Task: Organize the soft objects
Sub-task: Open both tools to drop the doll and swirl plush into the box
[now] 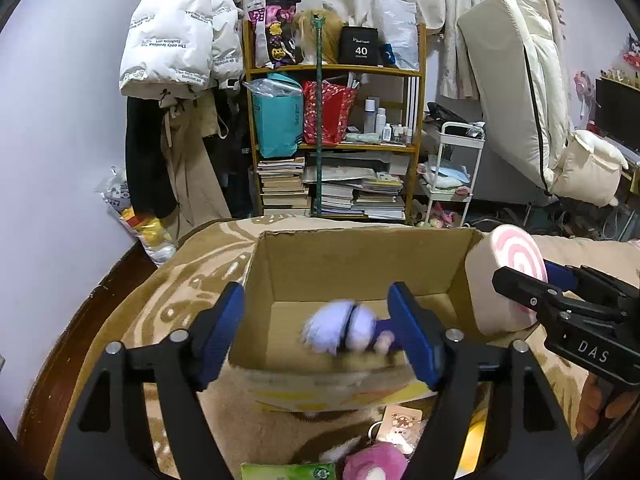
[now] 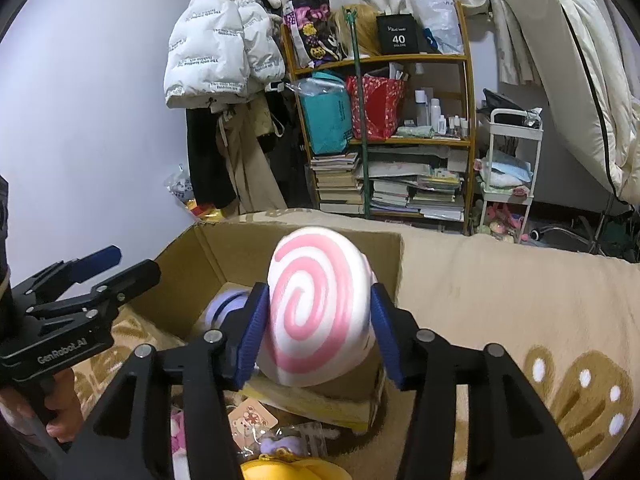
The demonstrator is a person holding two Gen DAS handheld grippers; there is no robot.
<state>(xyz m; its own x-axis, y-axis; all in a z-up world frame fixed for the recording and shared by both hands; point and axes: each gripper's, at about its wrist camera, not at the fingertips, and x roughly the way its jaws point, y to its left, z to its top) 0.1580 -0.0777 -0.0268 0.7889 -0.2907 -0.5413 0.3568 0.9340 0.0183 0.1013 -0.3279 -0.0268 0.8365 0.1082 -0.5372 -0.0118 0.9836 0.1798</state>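
The left gripper (image 1: pixel 316 332) has its fingers spread wide over the cardboard box (image 1: pixel 360 264). A fuzzy purple toy (image 1: pixel 344 330) sits blurred between them, touching neither. The right gripper (image 2: pixel 316 332) has the pink swirl pillow (image 2: pixel 316 312) between its fingers at the box's right edge; I cannot tell if they pinch it. The far half of the box is empty.

A blurred lilac plush toy (image 1: pixel 344 326) lies inside the open cardboard box (image 1: pixel 360 264); a pink-swirled white cushion (image 2: pixel 320 312) stands over its right rim.
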